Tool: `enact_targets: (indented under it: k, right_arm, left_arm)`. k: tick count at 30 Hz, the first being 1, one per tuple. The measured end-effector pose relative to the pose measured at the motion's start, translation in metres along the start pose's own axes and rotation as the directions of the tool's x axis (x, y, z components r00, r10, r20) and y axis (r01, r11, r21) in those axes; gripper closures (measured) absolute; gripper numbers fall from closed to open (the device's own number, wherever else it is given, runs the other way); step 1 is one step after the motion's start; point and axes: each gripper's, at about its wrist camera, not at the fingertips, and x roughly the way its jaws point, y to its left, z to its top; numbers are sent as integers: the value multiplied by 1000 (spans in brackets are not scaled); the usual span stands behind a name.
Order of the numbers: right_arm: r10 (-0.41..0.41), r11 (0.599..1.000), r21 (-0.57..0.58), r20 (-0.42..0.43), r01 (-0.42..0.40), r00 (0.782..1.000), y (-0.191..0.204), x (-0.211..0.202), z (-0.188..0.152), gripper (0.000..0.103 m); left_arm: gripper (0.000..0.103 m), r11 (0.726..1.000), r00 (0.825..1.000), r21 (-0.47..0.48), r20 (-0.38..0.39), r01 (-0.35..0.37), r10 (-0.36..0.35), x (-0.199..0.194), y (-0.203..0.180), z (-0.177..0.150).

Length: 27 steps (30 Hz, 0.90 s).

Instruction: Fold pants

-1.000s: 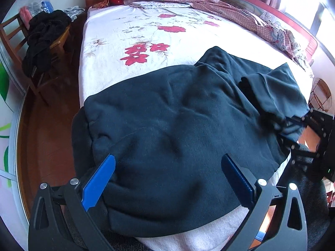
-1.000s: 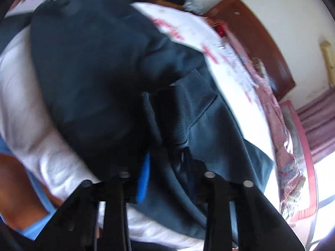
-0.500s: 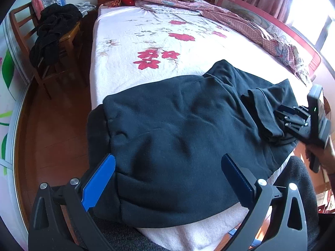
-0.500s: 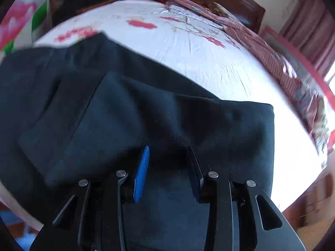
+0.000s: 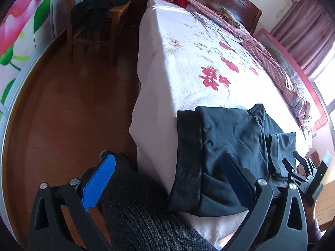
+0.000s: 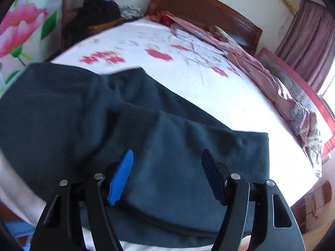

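Observation:
Dark navy pants (image 5: 228,144) lie bunched at the near corner of the bed, the ribbed waistband (image 5: 188,156) hanging over the left edge. In the right wrist view the pants (image 6: 146,138) lie spread in layers with a folded flap on top. My left gripper (image 5: 167,177) is open and empty, pulled back off the bed's corner above my knee. My right gripper (image 6: 167,175) is open, its fingers straddling the top layer of cloth. It also shows in the left wrist view (image 5: 301,171) at the pants' right end.
The bed (image 5: 188,67) has a white sheet with red flowers and a pink blanket (image 5: 272,62) along its far side. A wooden chair (image 5: 94,27) piled with black clothes stands left of the bed on the wooden floor (image 5: 73,104). My grey-trousered leg (image 5: 146,215) is below.
My left gripper has swung left and back, off the pants toward the bed's corner. My right gripper has opened wide and let go of the cloth.

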Motion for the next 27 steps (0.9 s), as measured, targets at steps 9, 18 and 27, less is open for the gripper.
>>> enact_targets:
  k: [9,18,27]
  right_arm:
    - [252,900,-390,108,-192,962,187,-36,23,36]
    - [103,755,-656,84,-23,991,266,4,20,36]
    - [197,800,-561,-89,-212,976,250,8,51,75]
  left_arm:
    - [2,990,996,-114,-29,81,-85,12,21,-12]
    - [2,976,993,-187,40,114,-108,-3,67,-14]
    - [2,964,996,-251,12,89,-89,3,99,-28]
